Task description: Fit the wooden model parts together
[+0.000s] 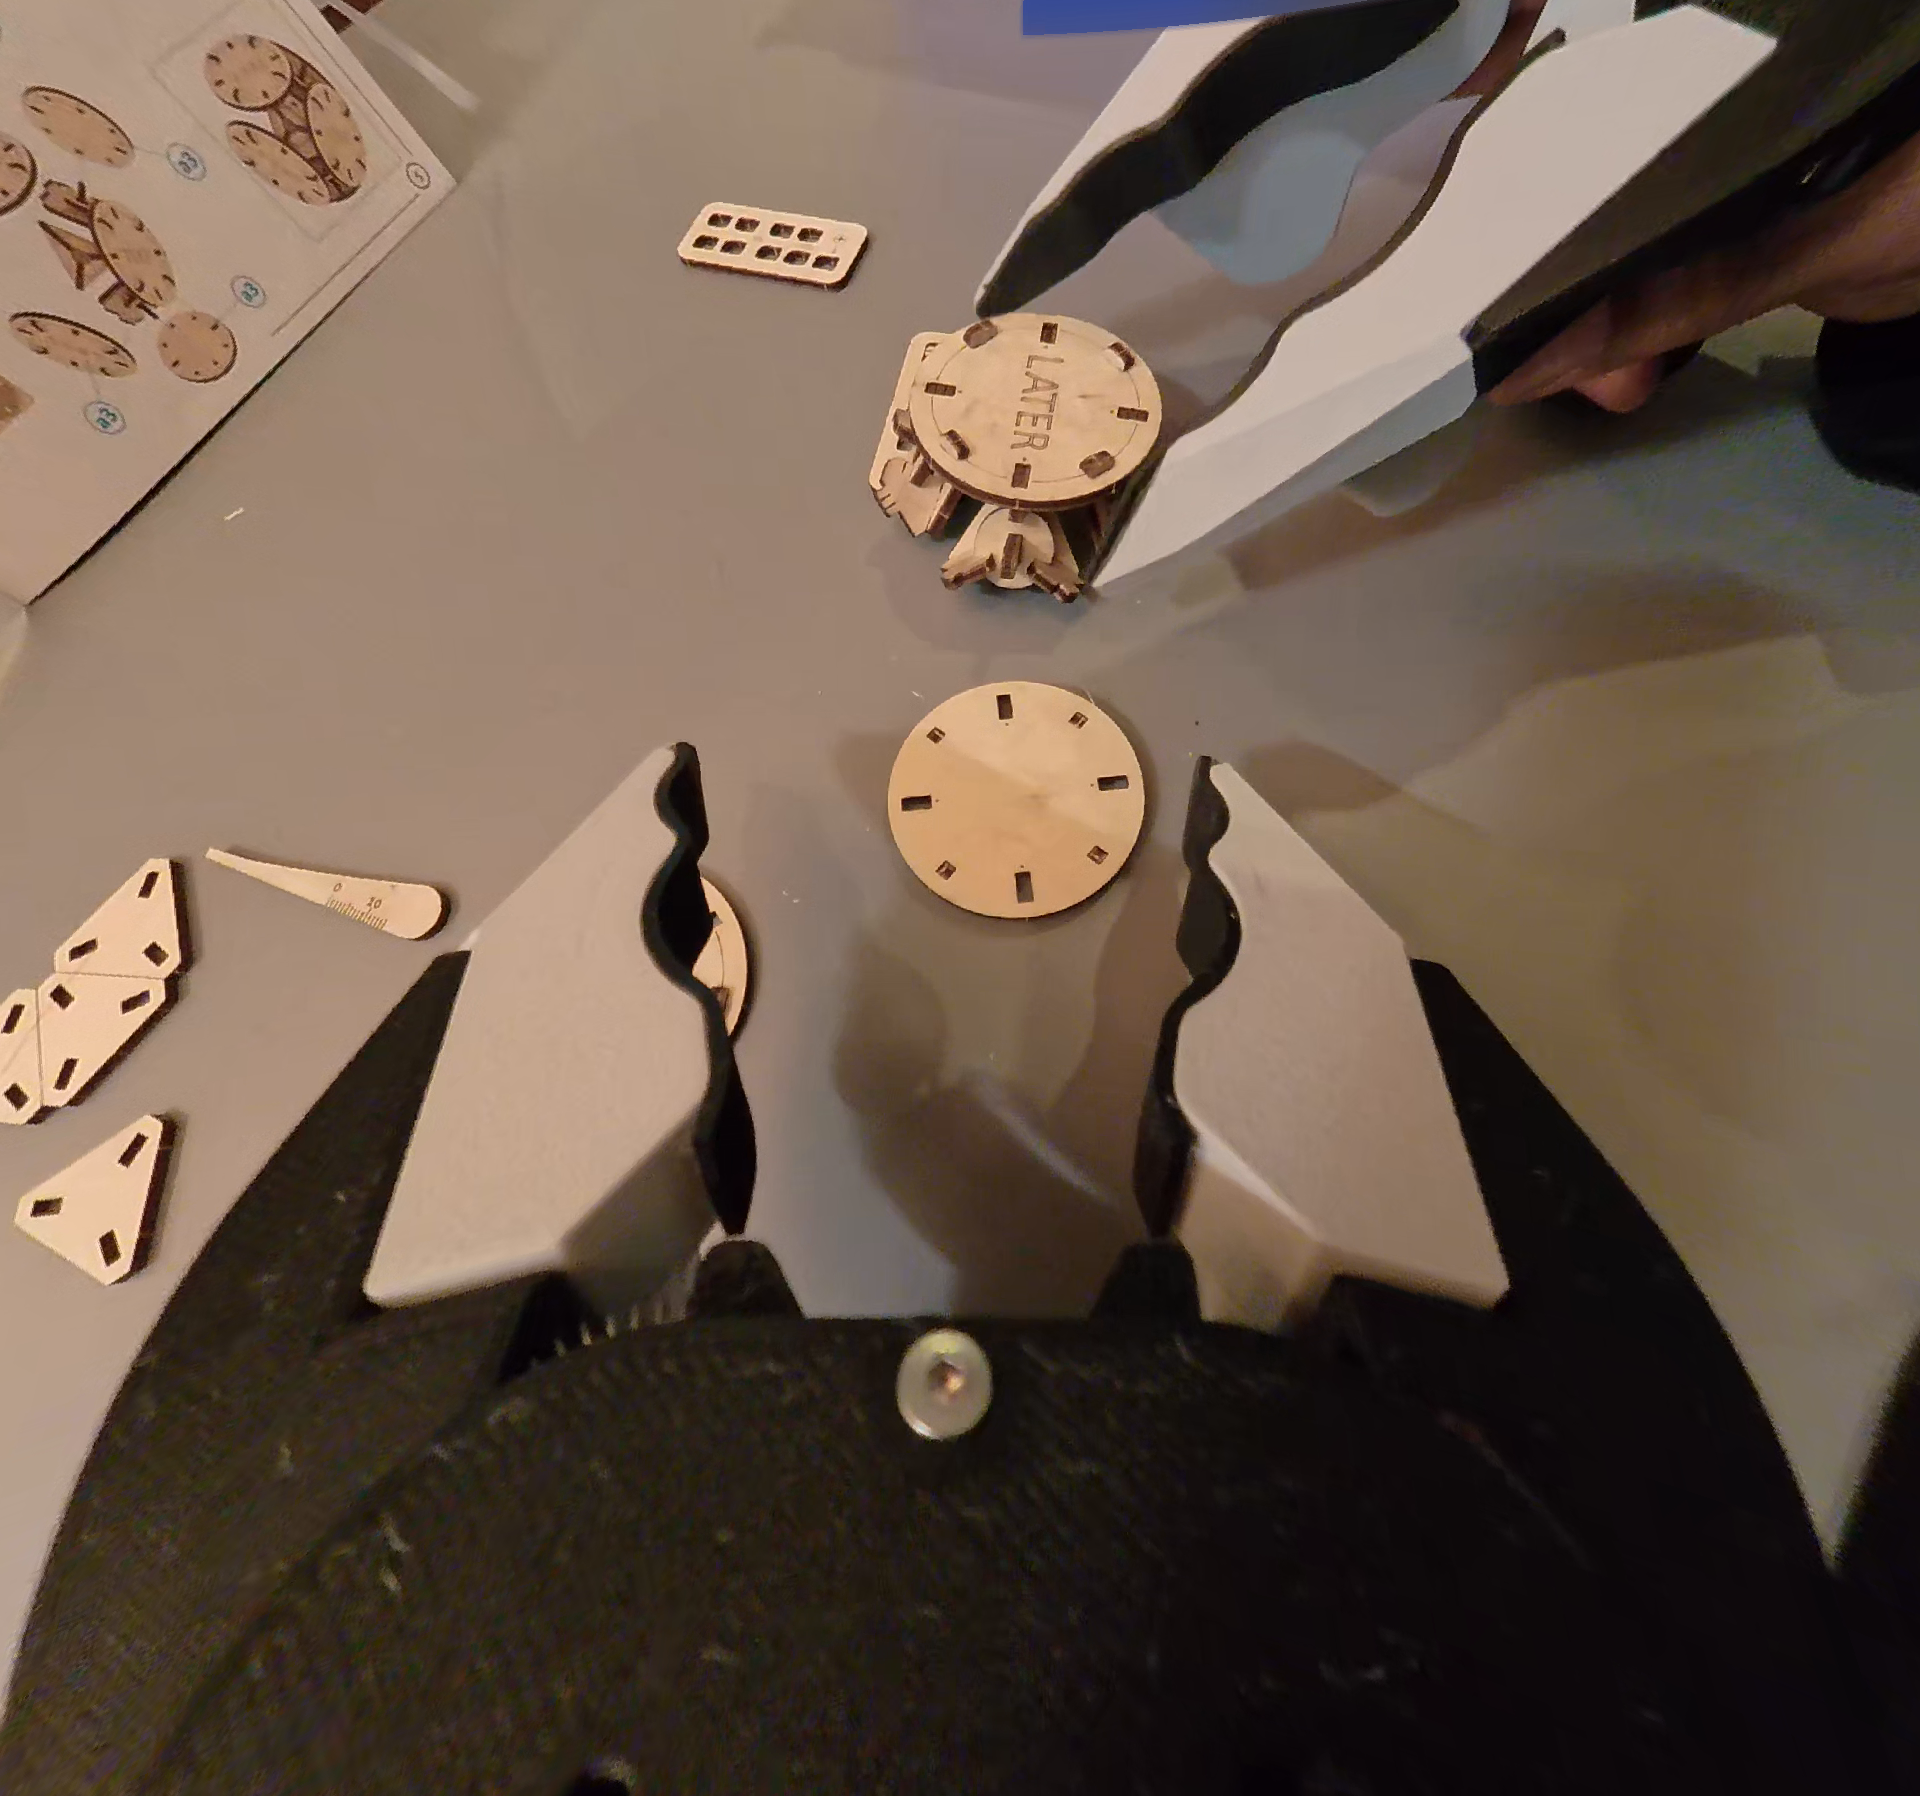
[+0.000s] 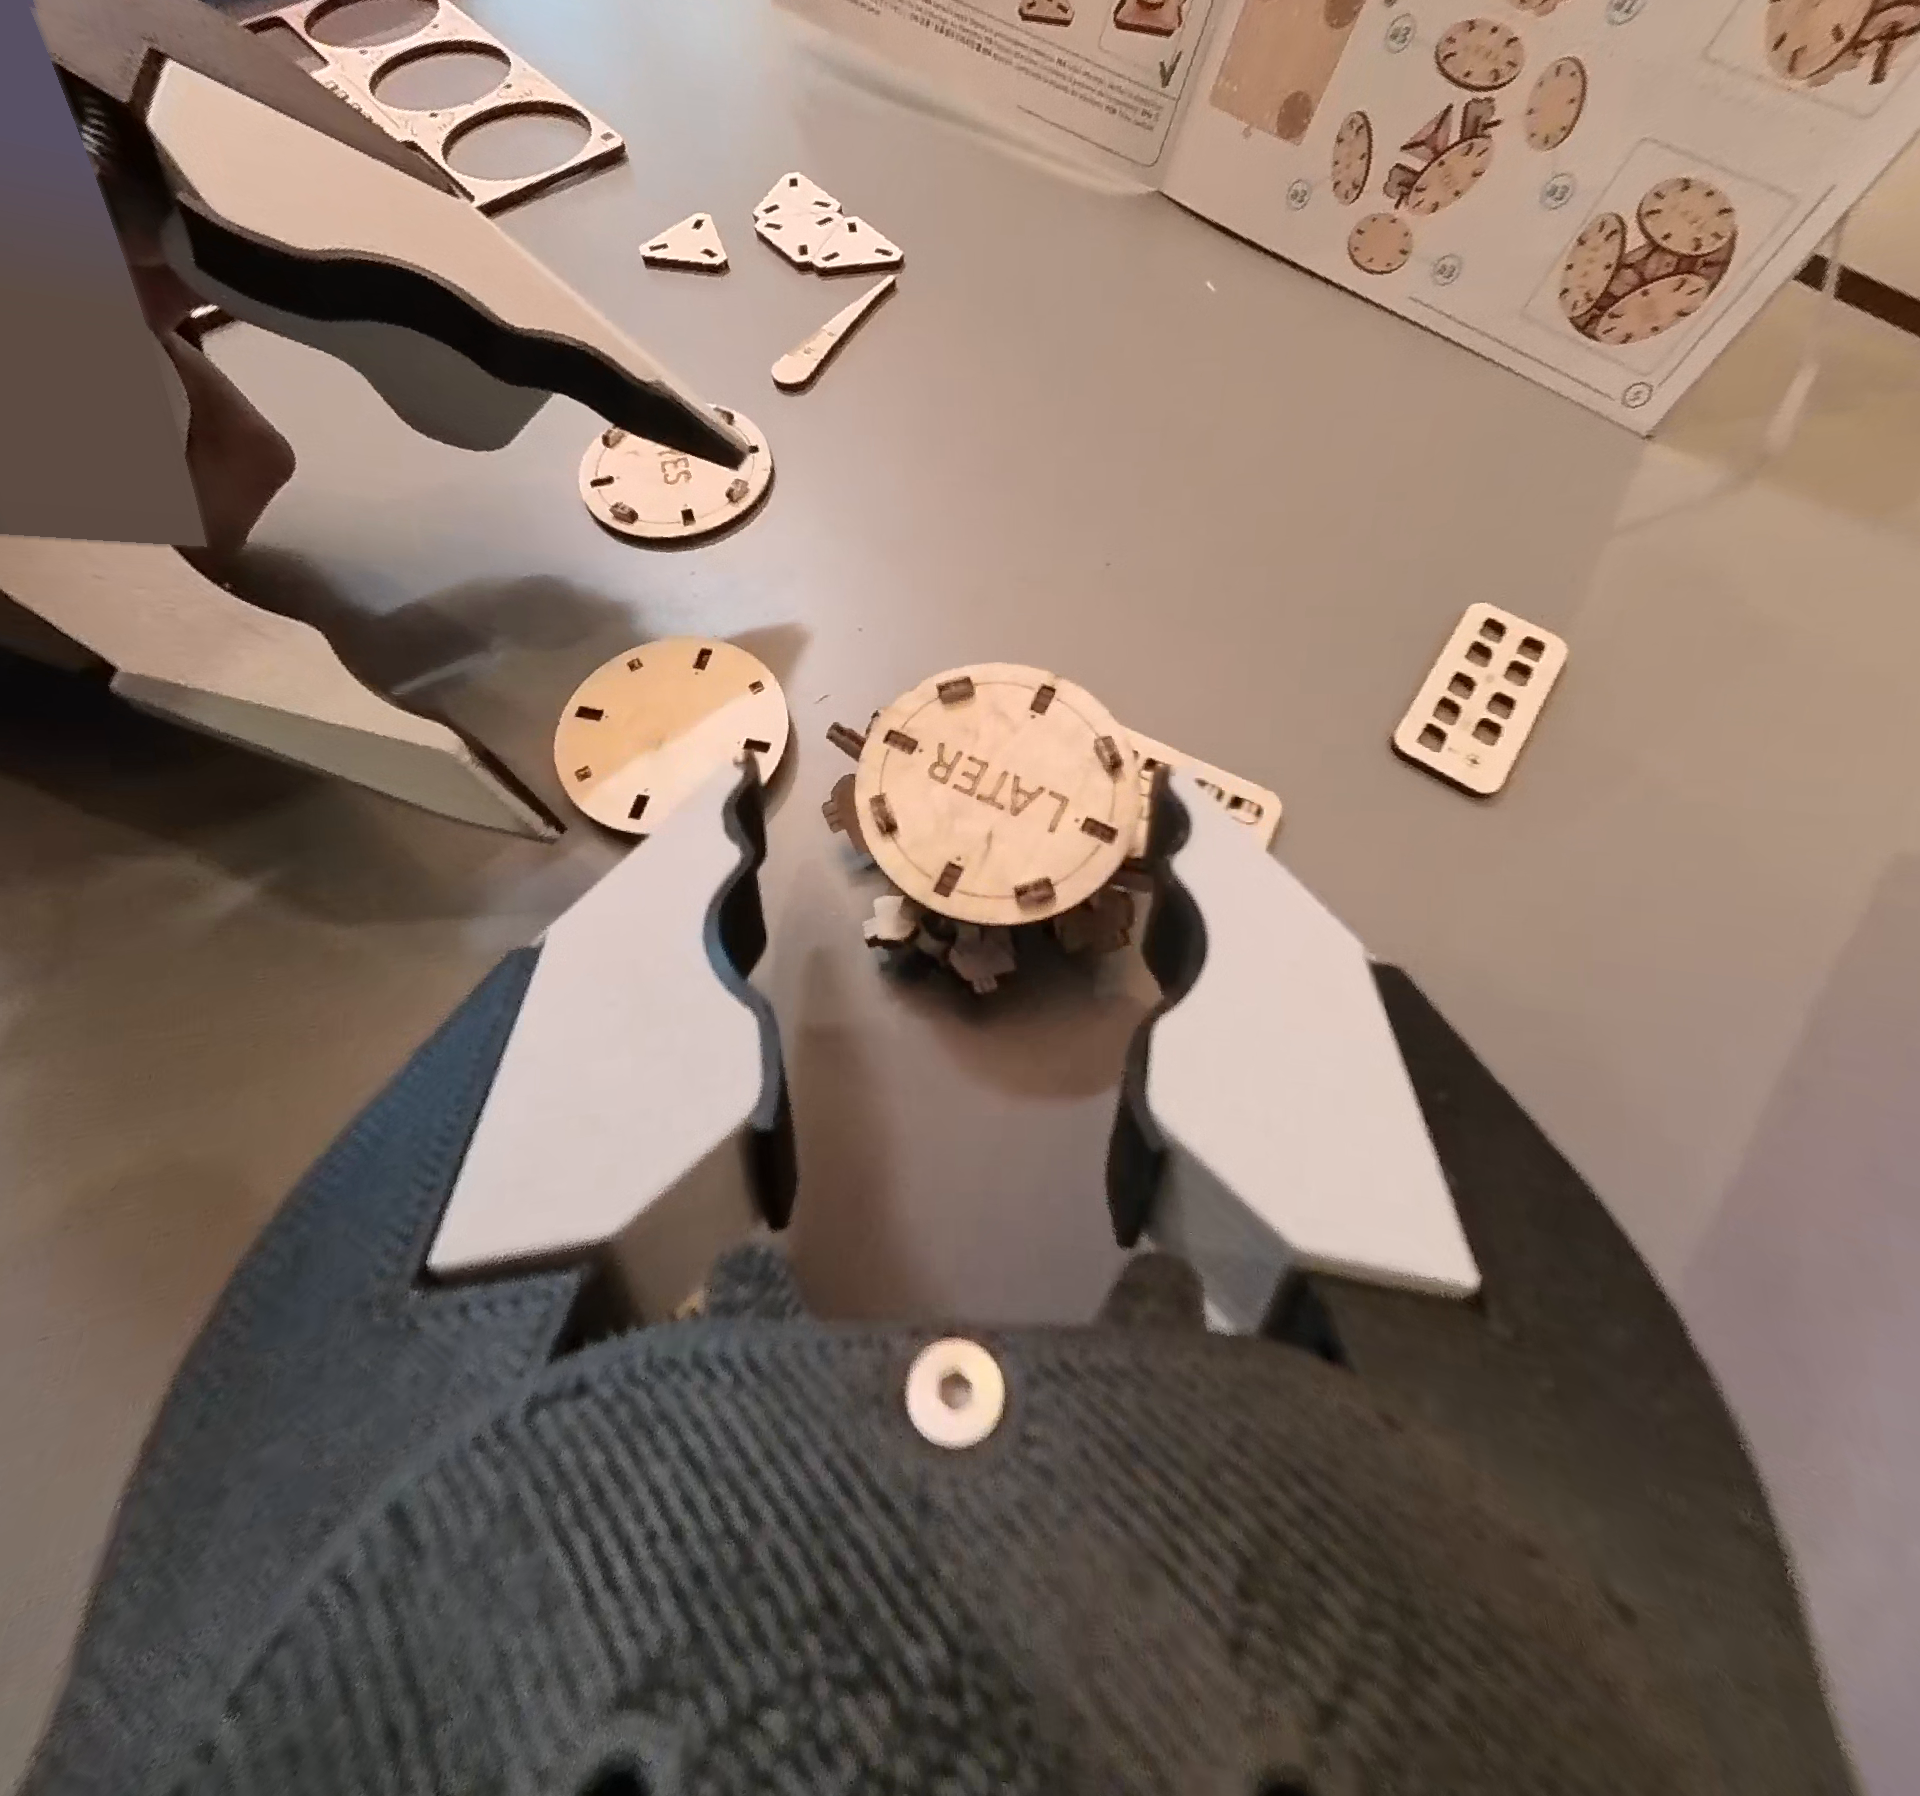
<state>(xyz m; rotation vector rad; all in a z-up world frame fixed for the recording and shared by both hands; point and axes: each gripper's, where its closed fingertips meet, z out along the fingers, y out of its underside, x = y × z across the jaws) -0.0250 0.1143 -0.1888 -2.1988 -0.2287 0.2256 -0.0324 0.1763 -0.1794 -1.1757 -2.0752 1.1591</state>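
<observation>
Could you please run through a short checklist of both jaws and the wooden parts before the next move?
1. Left gripper jaws open, holding nothing: ok.
2. Plain slotted disc flat on the grey table, between the left fingertips, untouched: ok.
3. Right gripper jaws open around the wooden assembly: ok.
4. Both right pads pressing the assembly: not ok; gap on its left side.
5. Assembly resting on the table: ok.
6. Second engraved disc clear of the left finger: cannot tell.

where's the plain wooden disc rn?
Left wrist view: plain wooden disc lies flat on the grey table, between the open left claw's tips, just short of the wooden assembly.
</observation>
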